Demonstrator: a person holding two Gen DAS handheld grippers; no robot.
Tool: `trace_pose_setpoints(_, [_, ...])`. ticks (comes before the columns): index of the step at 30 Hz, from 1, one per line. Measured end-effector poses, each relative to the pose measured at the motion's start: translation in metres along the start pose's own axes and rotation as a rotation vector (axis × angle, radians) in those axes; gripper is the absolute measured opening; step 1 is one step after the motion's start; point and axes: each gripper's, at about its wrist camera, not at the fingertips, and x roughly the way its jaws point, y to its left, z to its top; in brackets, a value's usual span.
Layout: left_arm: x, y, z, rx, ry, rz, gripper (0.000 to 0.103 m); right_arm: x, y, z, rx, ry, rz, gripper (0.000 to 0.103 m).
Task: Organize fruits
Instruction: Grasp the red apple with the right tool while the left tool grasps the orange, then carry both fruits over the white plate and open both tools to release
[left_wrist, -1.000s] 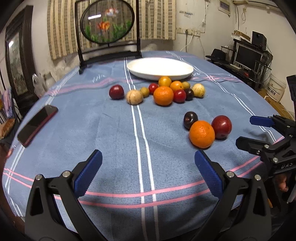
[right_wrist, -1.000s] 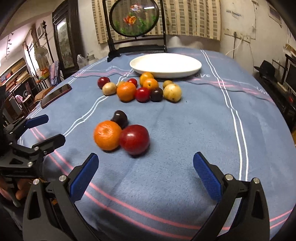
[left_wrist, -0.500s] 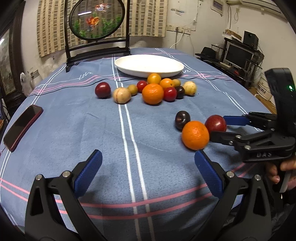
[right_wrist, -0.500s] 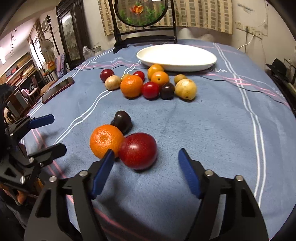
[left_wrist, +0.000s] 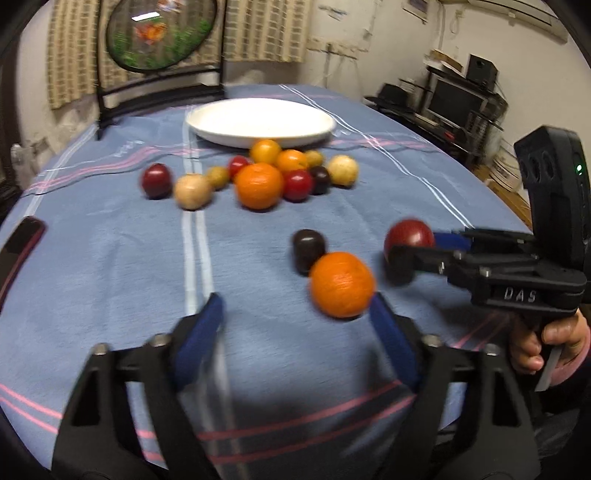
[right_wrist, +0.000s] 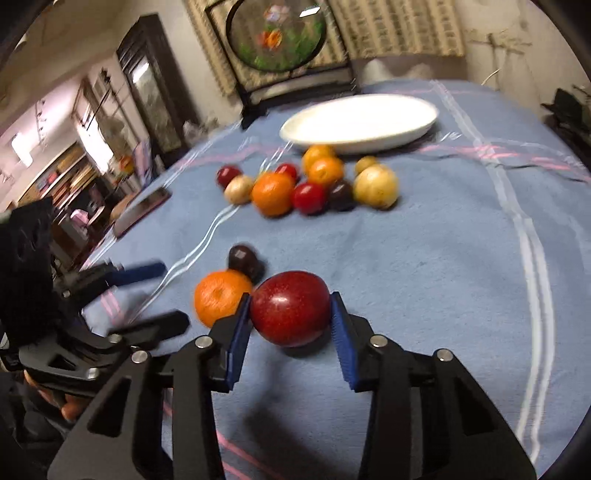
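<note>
I am working over the desk (left_wrist: 110, 258), its blue striped cloth filling most of both views, with the white plate (left_wrist: 260, 120) waiting empty at the upper centre, presumably as the place the fruit is to go. Just below the plate a cluster of fruit (left_wrist: 258, 177) is lying bunched together, and nearer to me, at the centre right of the left view, three pieces are sitting apart from it. I am closing the right gripper (right_wrist: 291, 328) on the red apple (right_wrist: 291, 308); its jaws have just been narrowing, and the blue pads are now sitting against both flanks of the apple low in the right view, so I judge it gripped. I am bringing the left gripper (left_wrist: 295, 336) toward the orange (left_wrist: 341, 284); its jaws have just been closing too, yet they are standing half wide with the orange only near the right pad, not between the two. The small dark plum (left_wrist: 308, 249) is touching the orange from behind, so I am taking care not to knock it.
</note>
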Motion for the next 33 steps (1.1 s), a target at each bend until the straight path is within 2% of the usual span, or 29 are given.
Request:
trace_pose_setpoints(2, [0.009, -0.007, 0.005, 0.013, 0.021, -0.011, 0.067, -0.006, -0.004, 0.001, -0.016, -0.027, -0.054, 0.042])
trace_pose_setpoints(5, [0.016, -0.017, 0.009, 0.034, 0.031, -0.021, 0.067, -0.004, -0.020, 0.000, 0.051, -0.001, 0.004, 0.042])
trace_pose_setpoints(8, [0.024, -0.025, 0.011, 0.054, 0.049, -0.013, 0.067, -0.003, -0.026, 0.000, 0.083, 0.003, 0.025, 0.042])
trace_pose_setpoints(14, [0.035, -0.034, 0.014, 0.074, 0.071, 0.011, 0.066, -0.005, -0.024, -0.002, 0.070, -0.006, 0.041, 0.042])
trace_pose_setpoints(15, [0.037, -0.035, 0.014, 0.082, 0.077, 0.017, 0.058, -0.005, -0.024, -0.002, 0.070, -0.009, 0.041, 0.043])
trace_pose_setpoints(16, [0.039, -0.036, 0.013, 0.091, 0.088, 0.018, 0.046, -0.006, -0.025, -0.002, 0.072, -0.011, 0.042, 0.043])
trace_pose_setpoints(22, [0.037, -0.032, 0.010, 0.100, 0.093, 0.005, 0.044, -0.006, -0.025, -0.002, 0.076, -0.009, 0.026, 0.043])
trace_pose_setpoints(27, [0.022, -0.021, 0.016, 0.066, 0.052, -0.047, 0.044, -0.005, -0.017, 0.001, 0.034, -0.002, -0.007, 0.043])
trace_pose_setpoints(30, [0.013, -0.012, 0.031, 0.048, 0.012, -0.069, 0.044, -0.004, -0.016, 0.014, 0.042, 0.004, 0.024, 0.043])
trace_pose_setpoints(33, [0.009, 0.002, 0.061, 0.030, -0.034, -0.078, 0.044, -0.003, -0.015, 0.042, 0.027, -0.020, 0.022, 0.043])
